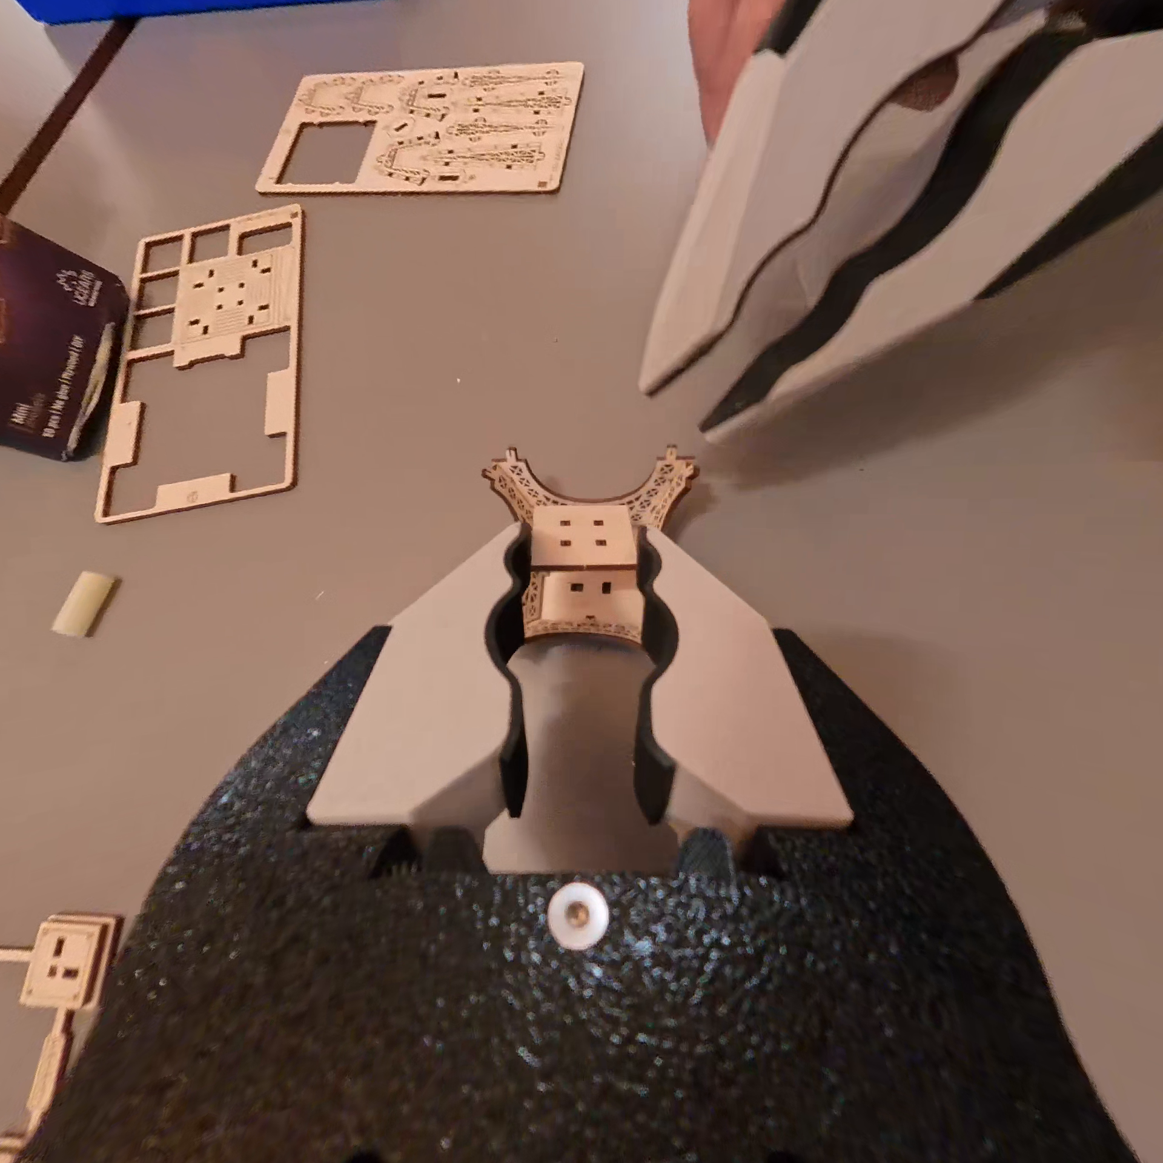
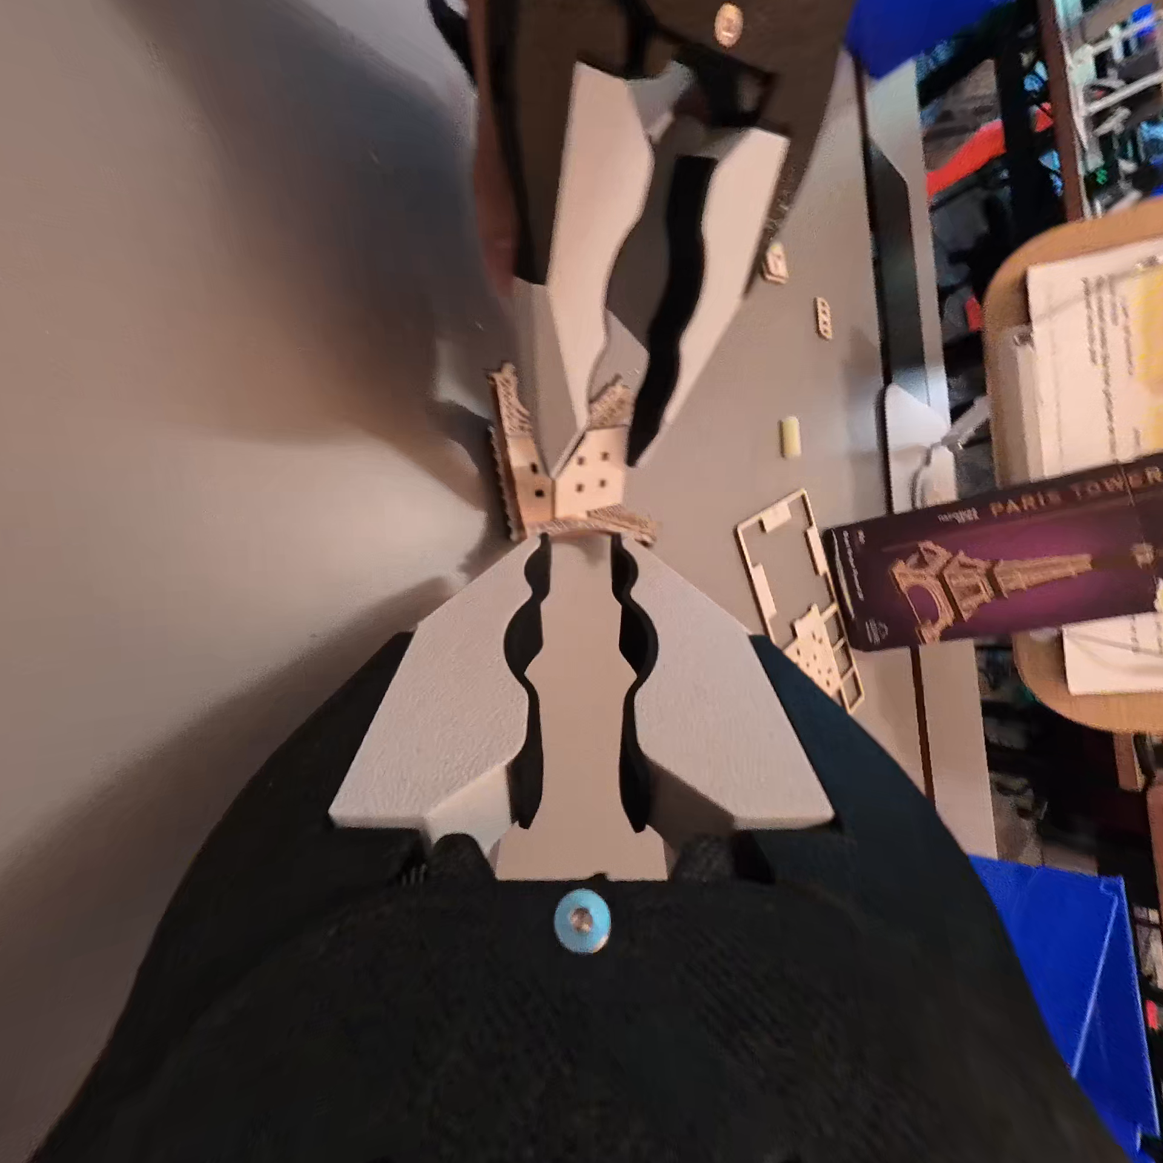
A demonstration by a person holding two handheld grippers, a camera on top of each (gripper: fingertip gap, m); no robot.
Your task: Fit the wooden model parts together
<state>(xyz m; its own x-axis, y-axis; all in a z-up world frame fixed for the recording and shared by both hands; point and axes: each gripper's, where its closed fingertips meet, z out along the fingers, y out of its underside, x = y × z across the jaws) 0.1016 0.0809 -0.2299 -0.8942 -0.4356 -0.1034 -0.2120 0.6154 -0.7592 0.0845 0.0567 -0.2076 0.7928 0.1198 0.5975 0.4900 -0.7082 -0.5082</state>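
Observation:
My left gripper is shut on a partly built wooden tower base, a small box with slotted faces and latticed arch legs, held just above the grey table. My right gripper is slightly open and empty. In the left wrist view it hangs blurred at the upper right, apart from the base. In the right wrist view the base sits just beyond my right fingertips, gripped from above by the left gripper.
Two wooden part sheets lie at the back and the left. A dark model box is at the far left. A small cream block, loose wooden parts and a blue bin are nearby.

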